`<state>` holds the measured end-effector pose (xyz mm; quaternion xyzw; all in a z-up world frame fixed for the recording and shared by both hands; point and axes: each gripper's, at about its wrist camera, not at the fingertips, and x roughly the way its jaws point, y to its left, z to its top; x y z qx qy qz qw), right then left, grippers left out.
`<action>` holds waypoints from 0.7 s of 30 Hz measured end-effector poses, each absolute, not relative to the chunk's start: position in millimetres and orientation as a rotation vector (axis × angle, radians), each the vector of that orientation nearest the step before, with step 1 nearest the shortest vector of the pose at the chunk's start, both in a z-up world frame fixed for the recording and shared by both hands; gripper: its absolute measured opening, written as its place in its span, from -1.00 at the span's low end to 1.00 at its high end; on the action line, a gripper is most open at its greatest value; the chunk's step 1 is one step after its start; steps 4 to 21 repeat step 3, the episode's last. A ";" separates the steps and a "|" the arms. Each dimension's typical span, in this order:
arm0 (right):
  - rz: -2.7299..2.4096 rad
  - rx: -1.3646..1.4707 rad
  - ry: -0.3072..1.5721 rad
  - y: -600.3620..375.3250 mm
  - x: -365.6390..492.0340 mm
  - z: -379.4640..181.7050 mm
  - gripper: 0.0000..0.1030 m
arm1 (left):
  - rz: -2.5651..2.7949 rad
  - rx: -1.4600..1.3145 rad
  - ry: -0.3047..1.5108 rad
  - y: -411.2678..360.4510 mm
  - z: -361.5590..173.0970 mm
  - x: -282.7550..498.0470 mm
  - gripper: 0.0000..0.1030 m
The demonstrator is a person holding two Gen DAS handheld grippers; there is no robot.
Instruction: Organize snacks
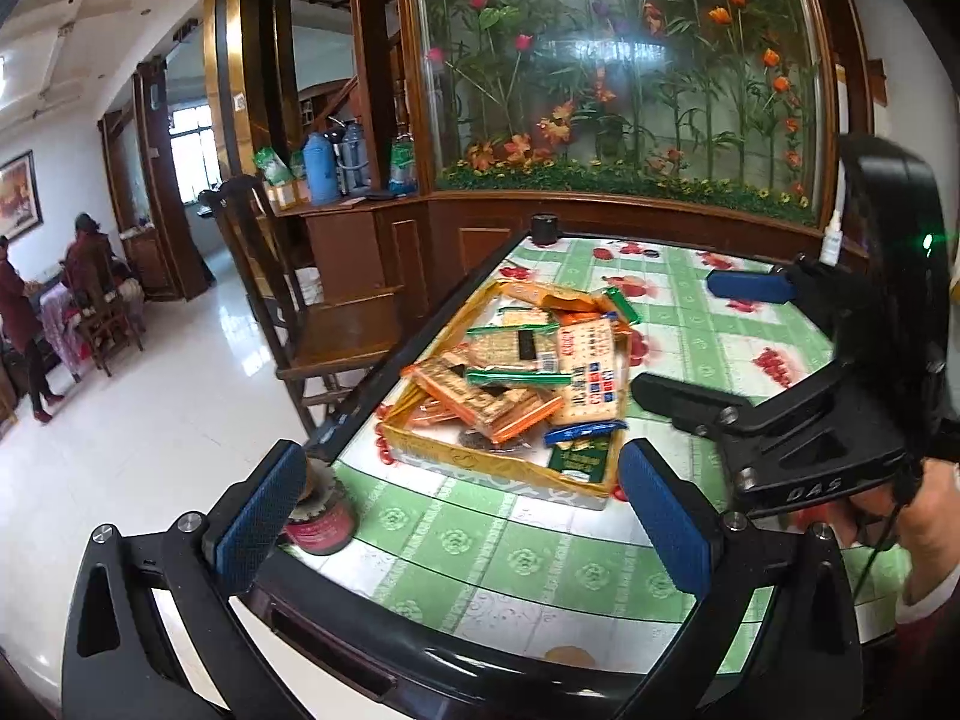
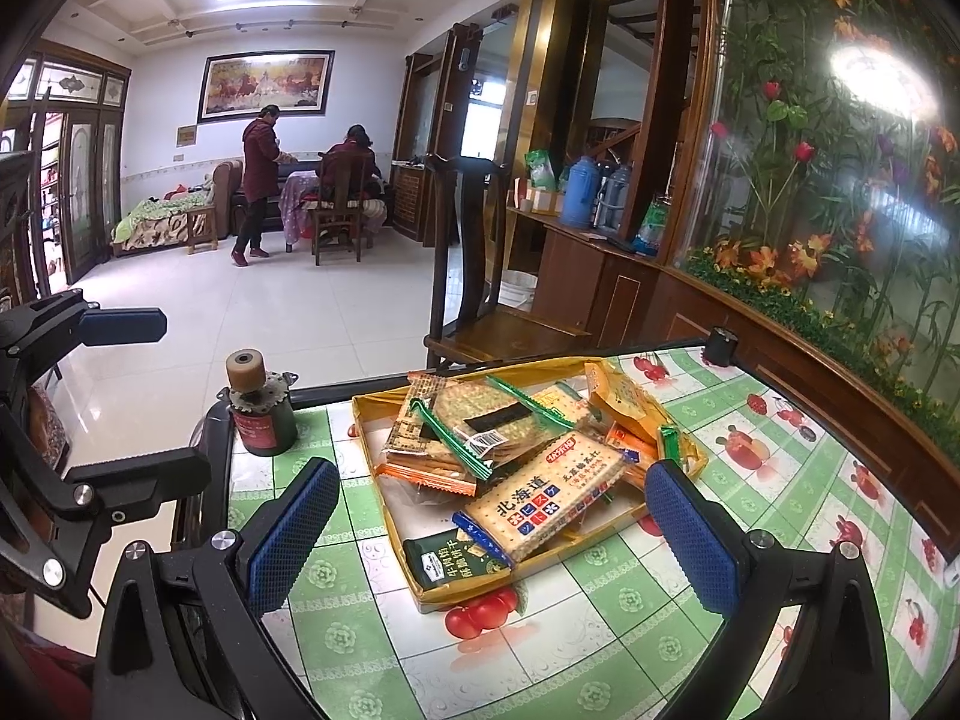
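From where I sit, most of the work looks done: the snacks are heaped in the yellow tray (image 2: 432, 591) on the green-checked table (image 2: 600, 648), and I can find no loose packet on the cloth around it in either view. What is left, by my judgement, is neatening. The packets lie crisscrossed instead of stacked, the big cracker pack (image 2: 543, 495) rides on top at a slant, and a small dark green packet (image 2: 453, 558) at the tray's near corner juts over the rim.

My right gripper (image 2: 492, 534) hangs just short of the tray with its blue pads spread wide and nothing between them; the tray sits at about twelve o'clock from it, the dark green packet nearest. My left gripper (image 1: 462, 510) is likewise spread and empty, above the table edge, with the tray at twelve o'clock and the right tool's frame off at two o'clock.

A small red-labelled jar (image 2: 262, 414) with a cork-coloured top stands at the table's edge, at about ten o'clock from the right gripper, well apart from the tray (not a snack, as far as I can tell, so I would leave it). People stand far back in the room.
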<state>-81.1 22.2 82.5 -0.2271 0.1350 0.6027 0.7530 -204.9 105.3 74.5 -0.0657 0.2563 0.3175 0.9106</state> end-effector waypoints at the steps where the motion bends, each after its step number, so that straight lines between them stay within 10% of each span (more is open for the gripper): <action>1: 1.316 -0.496 0.295 22.5 -81.5 82.0 0.99 | 0.651 -0.143 0.529 106.6 75.1 -204.7 1.00; 21: 1.315 -0.496 0.295 22.3 -81.3 82.5 0.99 | 0.648 -0.160 0.541 109.5 75.0 -203.2 1.00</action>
